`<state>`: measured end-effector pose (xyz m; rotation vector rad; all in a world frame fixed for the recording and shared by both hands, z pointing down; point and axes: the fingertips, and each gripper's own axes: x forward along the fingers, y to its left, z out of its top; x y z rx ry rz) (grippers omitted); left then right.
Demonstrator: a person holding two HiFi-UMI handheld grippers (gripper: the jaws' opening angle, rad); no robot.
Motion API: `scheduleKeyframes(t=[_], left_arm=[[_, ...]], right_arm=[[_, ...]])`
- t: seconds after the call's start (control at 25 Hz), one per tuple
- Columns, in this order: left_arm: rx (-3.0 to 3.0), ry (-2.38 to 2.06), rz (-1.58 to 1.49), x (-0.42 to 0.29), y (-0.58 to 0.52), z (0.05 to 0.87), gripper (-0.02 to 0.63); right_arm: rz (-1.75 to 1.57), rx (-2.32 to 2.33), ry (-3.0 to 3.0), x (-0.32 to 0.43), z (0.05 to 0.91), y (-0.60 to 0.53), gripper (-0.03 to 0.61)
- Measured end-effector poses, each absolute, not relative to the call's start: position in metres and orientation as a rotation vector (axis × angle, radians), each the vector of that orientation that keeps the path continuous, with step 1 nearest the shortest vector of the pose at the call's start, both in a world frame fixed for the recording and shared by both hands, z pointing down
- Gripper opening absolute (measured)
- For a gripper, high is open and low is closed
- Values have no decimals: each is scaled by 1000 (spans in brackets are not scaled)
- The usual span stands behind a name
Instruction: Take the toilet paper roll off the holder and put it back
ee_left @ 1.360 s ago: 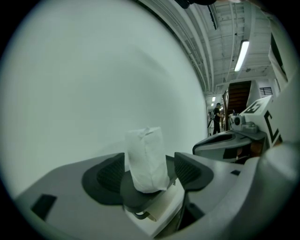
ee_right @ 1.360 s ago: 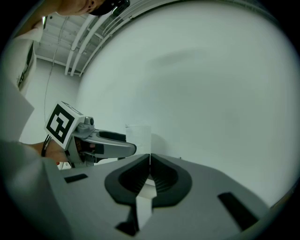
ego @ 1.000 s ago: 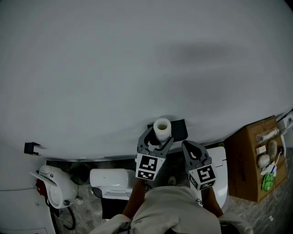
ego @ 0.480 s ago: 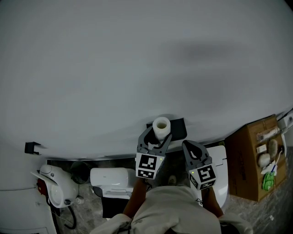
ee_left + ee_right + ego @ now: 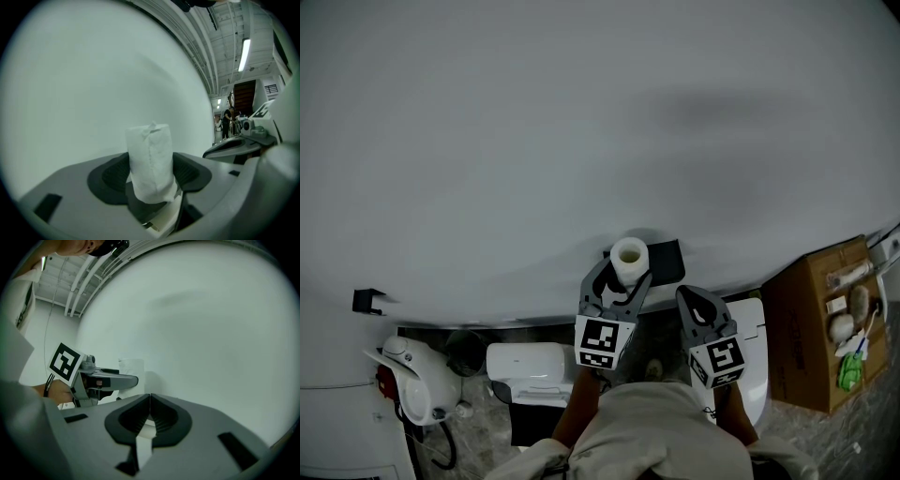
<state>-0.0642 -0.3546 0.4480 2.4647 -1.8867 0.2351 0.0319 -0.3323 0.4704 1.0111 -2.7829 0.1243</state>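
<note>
A white toilet paper roll stands upright at the black wall holder. My left gripper is shut on the roll. In the left gripper view the roll rises between the dark pads, which press on both its sides. My right gripper hangs just right of it, shut and with nothing in it. In the right gripper view its tips meet, and the roll and the left gripper show to the left against the wall.
A plain grey-white wall fills most of the view. Below it are a white toilet tank, a white appliance, a toilet seat and a cardboard box with small items. A small black hook is at the left.
The left gripper's jaws have narrowed onto the roll. The gripper and the roll have shifted slightly up; the right gripper has barely moved.
</note>
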Motion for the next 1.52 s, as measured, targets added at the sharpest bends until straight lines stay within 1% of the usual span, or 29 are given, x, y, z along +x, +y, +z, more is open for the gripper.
scheduleKeyframes(t=[0.68, 1.16, 1.52], left_arm=[[2560, -1884, 160, -92, -284, 421, 291], [2635, -1777, 169, -107, -236, 431, 293], [2679, -1725, 145, -106, -226, 432, 291]], right_arm=[[78, 1081, -2777, 11, 458, -283, 0], [84, 1188, -2756, -4, 459, -242, 0], [83, 1237, -2717, -4, 460, -229, -2]])
